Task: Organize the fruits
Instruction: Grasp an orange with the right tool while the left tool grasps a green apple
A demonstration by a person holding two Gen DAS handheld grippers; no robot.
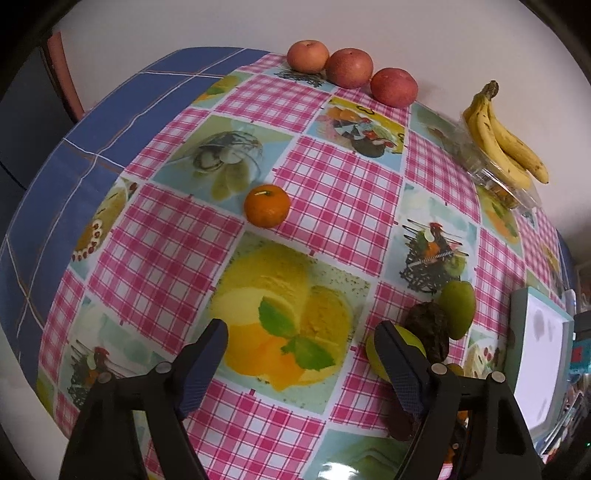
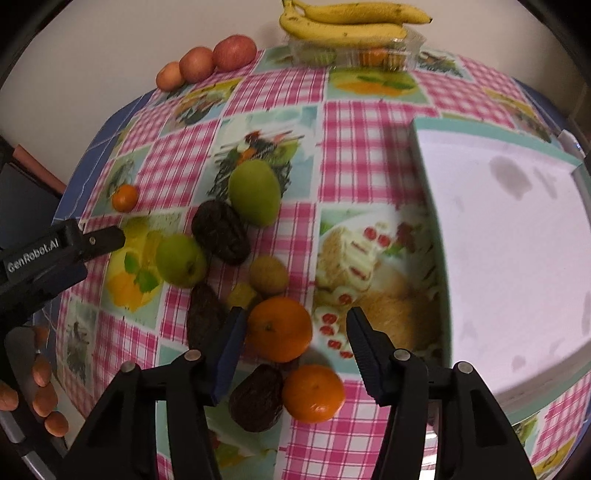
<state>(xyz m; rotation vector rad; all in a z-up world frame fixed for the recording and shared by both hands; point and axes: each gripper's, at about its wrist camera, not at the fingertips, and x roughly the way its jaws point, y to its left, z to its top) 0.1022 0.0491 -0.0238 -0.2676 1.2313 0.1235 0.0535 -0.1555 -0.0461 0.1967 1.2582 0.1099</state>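
Note:
In the right wrist view a mandarin [image 2: 279, 328] lies between the fingers of my right gripper [image 2: 295, 332]. The left pad is at its side and a gap shows on the right, so the gripper is open. Close around it lie a second mandarin [image 2: 314, 393], three dark wrinkled fruits [image 2: 256, 398], a green apple [image 2: 181, 260], a green oval fruit [image 2: 255, 192] and a small yellow fruit [image 2: 267, 275]. My left gripper [image 1: 299, 332] hangs open over the printed tablecloth with nothing between its fingers. A lone mandarin [image 1: 266, 205] sits beyond it.
Three red apples [image 1: 349, 68] line the far edge by the wall. Bananas [image 2: 351, 22] rest on a clear plastic container [image 2: 354, 51]. A white tray with a teal rim [image 2: 421, 125] stands at the right. A gloved hand [image 2: 44, 387] shows at the lower left.

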